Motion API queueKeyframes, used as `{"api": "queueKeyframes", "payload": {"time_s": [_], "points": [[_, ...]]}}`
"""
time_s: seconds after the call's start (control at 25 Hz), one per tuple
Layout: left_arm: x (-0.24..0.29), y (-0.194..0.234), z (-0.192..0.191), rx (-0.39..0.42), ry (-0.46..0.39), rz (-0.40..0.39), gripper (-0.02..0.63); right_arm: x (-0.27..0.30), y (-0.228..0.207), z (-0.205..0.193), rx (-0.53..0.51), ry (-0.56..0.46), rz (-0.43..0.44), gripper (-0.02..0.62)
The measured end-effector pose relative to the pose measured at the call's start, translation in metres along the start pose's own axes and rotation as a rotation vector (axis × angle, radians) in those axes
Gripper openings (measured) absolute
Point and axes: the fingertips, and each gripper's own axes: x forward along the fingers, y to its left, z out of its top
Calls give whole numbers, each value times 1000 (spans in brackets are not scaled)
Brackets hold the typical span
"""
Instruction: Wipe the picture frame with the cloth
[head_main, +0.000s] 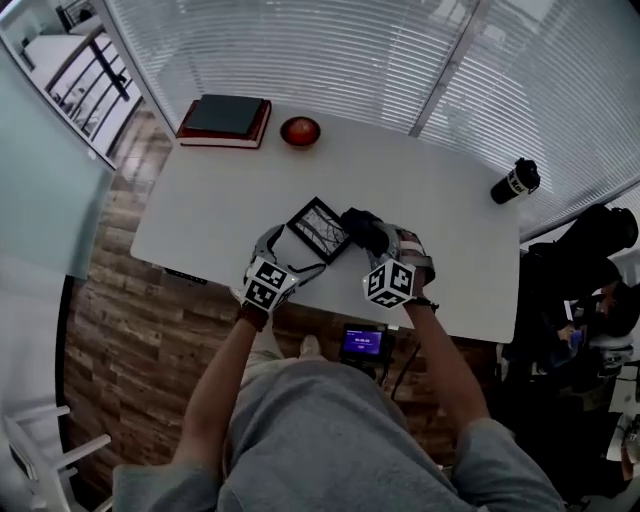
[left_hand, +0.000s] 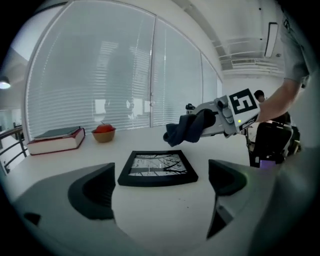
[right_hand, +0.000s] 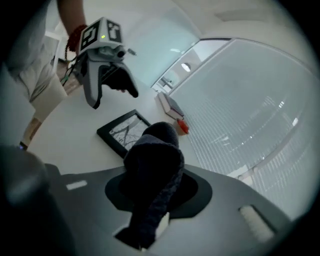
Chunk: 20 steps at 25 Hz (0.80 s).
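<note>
A black picture frame (head_main: 319, 229) lies flat on the white table (head_main: 200, 210), near its front edge. My left gripper (head_main: 288, 250) stands open just short of the frame (left_hand: 157, 167), with one finger (left_hand: 92, 190) on each side and nothing between them. My right gripper (head_main: 378, 243) is shut on a dark cloth (head_main: 362, 229). The bunched cloth (left_hand: 187, 127) hangs just above the frame's right side; whether it touches the frame I cannot tell. In the right gripper view the cloth (right_hand: 152, 170) fills the jaws, with the frame (right_hand: 122, 131) beyond it and the left gripper (right_hand: 112, 82) over that.
A dark book on a red one (head_main: 225, 120) and a small bowl holding a red fruit (head_main: 300, 131) sit at the table's far side. A black bottle (head_main: 515, 181) stands at the far right. Window blinds run behind the table. A lit screen (head_main: 362, 343) sits below the front edge.
</note>
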Motion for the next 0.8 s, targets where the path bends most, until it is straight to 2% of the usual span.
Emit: {"api": "queueKeyframes", "payload": {"time_s": [0.04,0.12,0.2,0.4,0.52,0.64,0.68,0.8], "points": [[9,0,-4,6,13,-30,598,7,10,0,-64,21,31,113],[19,3,-11,15,44,-72,603,21,30,1,-143,28,107,117],[23,5,-15,15,70,-83,603,23,44,3,-124,-5,190,136],[26,0,-19,23,133,-106,603,-6,53,5,59,-165,419,274],[28,9,-17,31,108,-95,603,-26,38,13,314,-308,499,288],[32,20,-15,22,98,-74,603,-18,10,18,578,-388,469,287],[35,20,-19,22,113,-77,603,-8,10,18,615,-378,451,281],[39,14,-29,41,163,-82,603,20,25,15,633,-314,438,254]]}}
